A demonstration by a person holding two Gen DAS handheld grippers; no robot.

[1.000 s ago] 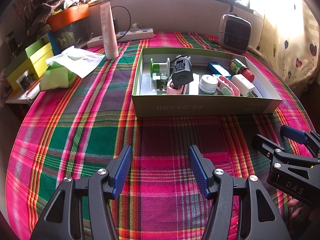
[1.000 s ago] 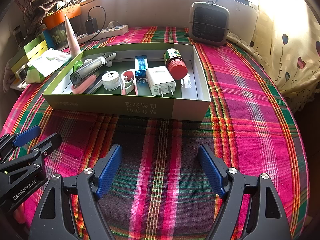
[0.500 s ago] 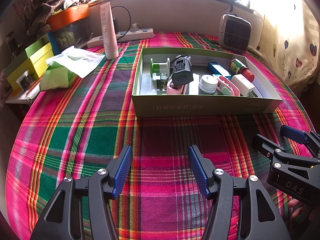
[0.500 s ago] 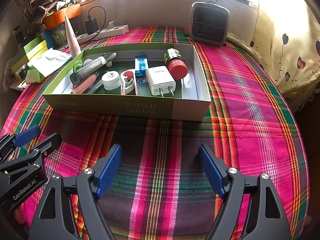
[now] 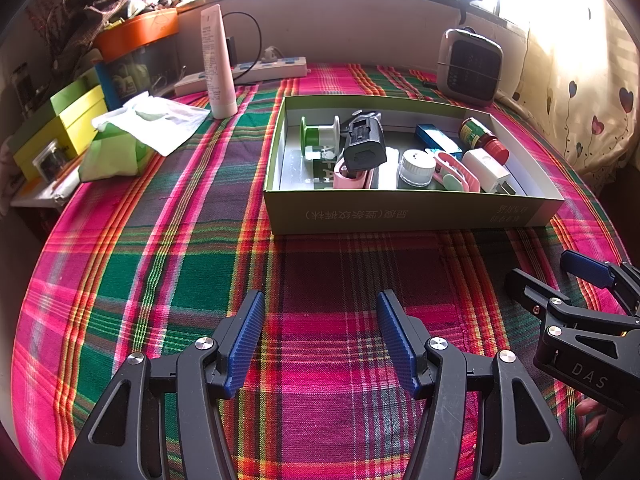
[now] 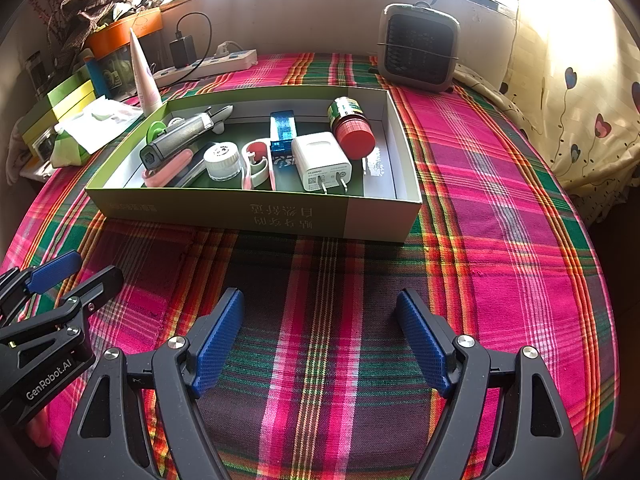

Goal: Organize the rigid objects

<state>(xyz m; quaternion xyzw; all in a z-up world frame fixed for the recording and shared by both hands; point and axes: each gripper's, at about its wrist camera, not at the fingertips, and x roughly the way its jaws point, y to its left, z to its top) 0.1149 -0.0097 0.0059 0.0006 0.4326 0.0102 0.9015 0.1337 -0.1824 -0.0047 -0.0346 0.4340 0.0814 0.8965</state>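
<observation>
A green cardboard box [image 5: 400, 214] [image 6: 256, 212] stands on the plaid cloth ahead of both grippers. It holds several small items: a green spool [image 5: 318, 135], a black shaver [image 5: 362, 146] [image 6: 176, 140], a white jar [image 5: 417, 167] [image 6: 222, 160], a white charger [image 6: 322, 162] [image 5: 486, 170], a red-capped bottle [image 6: 352, 128] [image 5: 482, 138] and a blue box [image 6: 283, 128]. My left gripper [image 5: 320, 336] is open and empty, above the cloth in front of the box. My right gripper [image 6: 320, 336] is open and empty beside it, to the right.
A white tube [image 5: 216, 64] stands upright left of the box. A tissue pack [image 5: 132, 136], yellow-green boxes [image 5: 60, 124] and a power strip [image 5: 256, 72] are at the back left. A small grey heater [image 6: 418, 46] stands behind the box. A curtain [image 6: 580, 100] hangs at the right.
</observation>
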